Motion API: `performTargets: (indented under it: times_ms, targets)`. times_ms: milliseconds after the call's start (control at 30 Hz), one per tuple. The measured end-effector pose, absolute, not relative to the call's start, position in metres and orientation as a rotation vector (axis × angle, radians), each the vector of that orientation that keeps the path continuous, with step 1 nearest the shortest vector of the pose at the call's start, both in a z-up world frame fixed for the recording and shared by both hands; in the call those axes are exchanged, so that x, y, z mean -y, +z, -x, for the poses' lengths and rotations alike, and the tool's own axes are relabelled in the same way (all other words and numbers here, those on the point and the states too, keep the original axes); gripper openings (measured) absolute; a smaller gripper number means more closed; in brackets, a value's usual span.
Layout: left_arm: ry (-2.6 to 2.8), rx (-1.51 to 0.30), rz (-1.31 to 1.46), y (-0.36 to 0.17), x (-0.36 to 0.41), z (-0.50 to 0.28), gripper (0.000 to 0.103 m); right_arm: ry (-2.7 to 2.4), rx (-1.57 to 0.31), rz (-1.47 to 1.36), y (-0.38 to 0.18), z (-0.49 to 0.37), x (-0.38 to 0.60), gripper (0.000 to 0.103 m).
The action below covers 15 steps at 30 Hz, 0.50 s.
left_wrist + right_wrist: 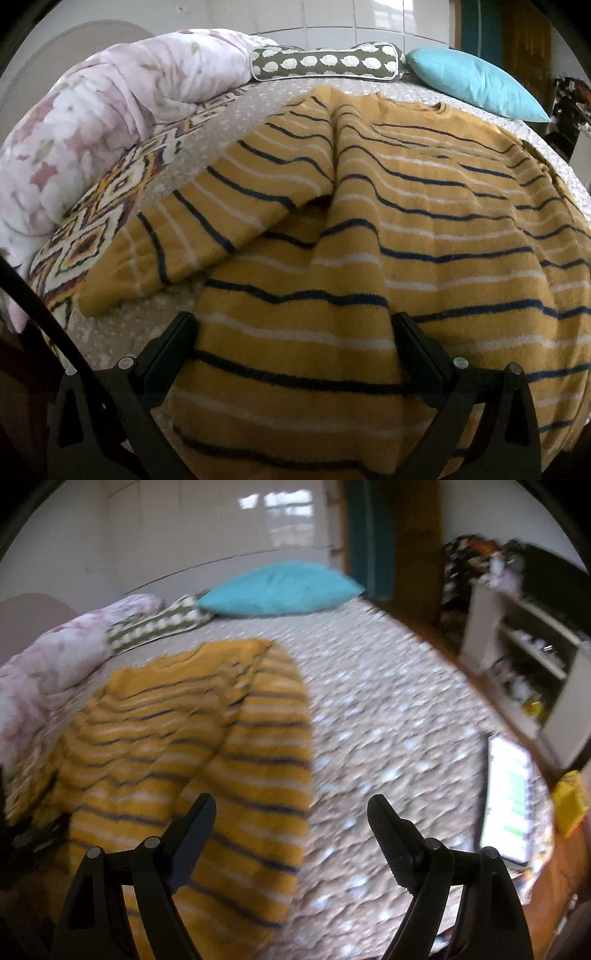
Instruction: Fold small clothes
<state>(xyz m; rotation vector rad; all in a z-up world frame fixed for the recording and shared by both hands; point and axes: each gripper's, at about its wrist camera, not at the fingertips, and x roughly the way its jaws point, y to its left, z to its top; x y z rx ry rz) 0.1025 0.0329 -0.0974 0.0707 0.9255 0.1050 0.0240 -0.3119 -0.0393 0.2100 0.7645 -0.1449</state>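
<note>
A mustard-yellow sweater with navy and white stripes (406,221) lies spread on the bed, its left sleeve (192,240) stretched out toward the near left. My left gripper (293,325) is open, its two fingers straddling the sweater's near hem just above the fabric. In the right wrist view the sweater (207,738) lies to the left, with its right sleeve folded in over the body. My right gripper (291,808) is open and empty, above the sweater's right edge and the bedcover. That view is motion-blurred.
The bed has a beige spotted cover (388,720). A pink floral duvet (92,122), a patterned blanket (110,206), an olive bolster (325,61) and a turquoise pillow (476,81) line its far side. A lit laptop (508,797) sits at the bed's right edge, near white shelves (528,653).
</note>
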Motion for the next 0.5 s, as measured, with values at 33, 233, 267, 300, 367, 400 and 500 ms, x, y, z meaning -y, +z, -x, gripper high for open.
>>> performTargets:
  times_ms: [33,233,267,300,367,400,500]
  targets:
    - [0.106,-0.930,-0.071,-0.099,-0.032,-0.103,0.103,-0.086,-0.773,-0.221,-0.044,-0.023,0.308,0.088]
    - [0.105,-0.904,-0.067,-0.104,-0.032,-0.097,0.103,0.139,-0.790,-0.179,-0.057,-0.023,0.268,0.088]
    - [0.107,-0.898,-0.073,-0.104,-0.031,-0.095,0.103,0.147,-0.793,-0.164,-0.059,-0.025,0.262,0.088]
    - [0.110,-0.888,-0.075,-0.105,-0.031,-0.094,0.103,0.143,-0.798,-0.146,-0.062,-0.025,0.255,0.088]
    - [0.116,-0.873,-0.082,-0.106,-0.030,-0.091,0.103,0.126,-0.812,-0.125,-0.067,-0.030,0.249,0.088]
    - [0.117,-0.870,-0.082,-0.106,-0.029,-0.091,0.103,0.120,-0.816,-0.124,-0.068,-0.031,0.248,0.088]
    - [0.120,-0.859,-0.085,-0.106,-0.028,-0.088,0.103,0.071,-0.836,-0.107,-0.070,-0.035,0.245,0.088]
